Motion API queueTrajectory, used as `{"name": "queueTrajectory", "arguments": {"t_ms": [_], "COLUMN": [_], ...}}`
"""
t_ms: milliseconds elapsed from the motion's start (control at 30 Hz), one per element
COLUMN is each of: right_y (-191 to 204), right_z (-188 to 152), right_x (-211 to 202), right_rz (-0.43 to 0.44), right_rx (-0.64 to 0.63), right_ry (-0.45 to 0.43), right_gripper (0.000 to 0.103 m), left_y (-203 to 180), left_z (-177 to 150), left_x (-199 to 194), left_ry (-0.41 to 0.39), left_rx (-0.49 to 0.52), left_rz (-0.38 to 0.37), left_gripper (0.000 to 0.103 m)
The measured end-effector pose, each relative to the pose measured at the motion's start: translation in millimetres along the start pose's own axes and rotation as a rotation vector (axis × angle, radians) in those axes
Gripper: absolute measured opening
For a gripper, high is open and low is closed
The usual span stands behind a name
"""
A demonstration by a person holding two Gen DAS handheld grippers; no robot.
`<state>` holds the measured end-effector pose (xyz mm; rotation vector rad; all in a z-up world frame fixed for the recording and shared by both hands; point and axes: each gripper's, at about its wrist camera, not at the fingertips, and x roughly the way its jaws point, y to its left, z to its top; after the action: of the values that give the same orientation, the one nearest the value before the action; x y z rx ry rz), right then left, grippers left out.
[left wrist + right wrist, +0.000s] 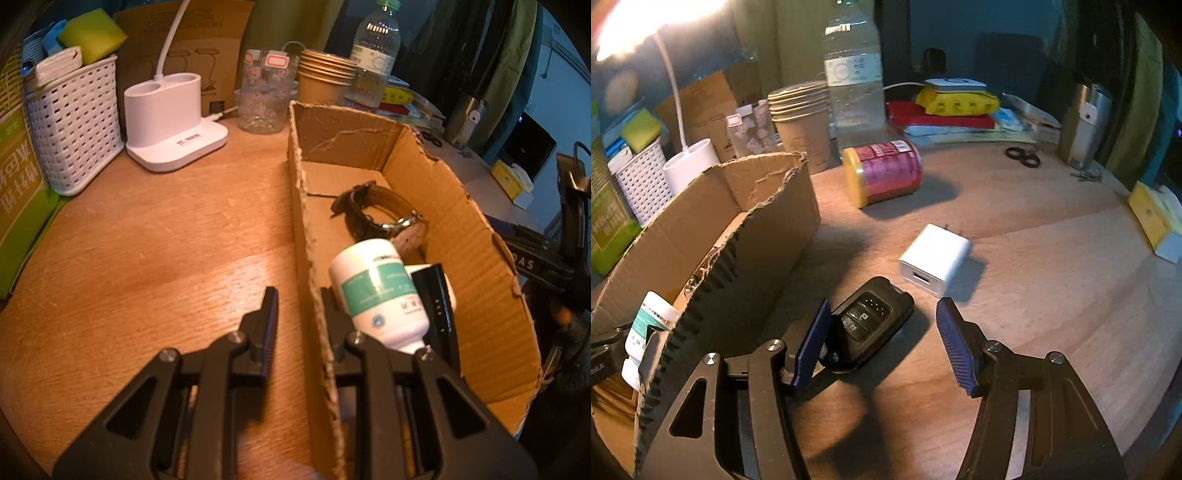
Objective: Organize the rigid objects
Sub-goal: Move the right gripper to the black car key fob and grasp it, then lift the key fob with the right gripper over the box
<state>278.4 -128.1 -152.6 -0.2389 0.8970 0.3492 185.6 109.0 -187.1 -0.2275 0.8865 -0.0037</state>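
A: How is the left gripper [299, 314] set?
B: Its jaws are closed on the cardboard box [461, 221] wall; a watch [384, 218] and white bottle [380, 291] are held inside.
A: And the right gripper [882, 339]?
B: It is spread wide, empty, around the car key [871, 321] beside the box, near the white charger [934, 260].

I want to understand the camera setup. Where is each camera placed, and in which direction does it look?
Left wrist: sits on the left hand-held gripper, looks along the box wall between its fingers; watch and bottle lie inside.
Right wrist: sits on the open right hand-held gripper, looks over the table at key fob, charger, can.
Shared: box, bottle, paper cups, water bottle.
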Motion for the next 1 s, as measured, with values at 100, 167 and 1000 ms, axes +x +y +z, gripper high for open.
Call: {"name": "queueTrajectory", "arguments": {"t_ms": [100, 167, 1000], "right_y": [-1, 4, 16], "right_z": [-2, -3, -7], "right_x": [-2, 0, -7], "right_rz": [0.026, 0.055, 0.049], "right_rx": [0.014, 0.013, -0.020], "right_ry": [0.008, 0.022, -0.015], "right_gripper": [0.063, 0.063, 0.038], "left_y": [0, 0, -4], "left_z": [0, 0, -3], "left_x": [0, 0, -1], "left_ry": [0.000, 0.000, 0.000], "left_rx": [0.000, 0.001, 0.014], "left_rz": [0.000, 0.000, -0.007], "left_gripper": [0.021, 0.021, 0.021]}}
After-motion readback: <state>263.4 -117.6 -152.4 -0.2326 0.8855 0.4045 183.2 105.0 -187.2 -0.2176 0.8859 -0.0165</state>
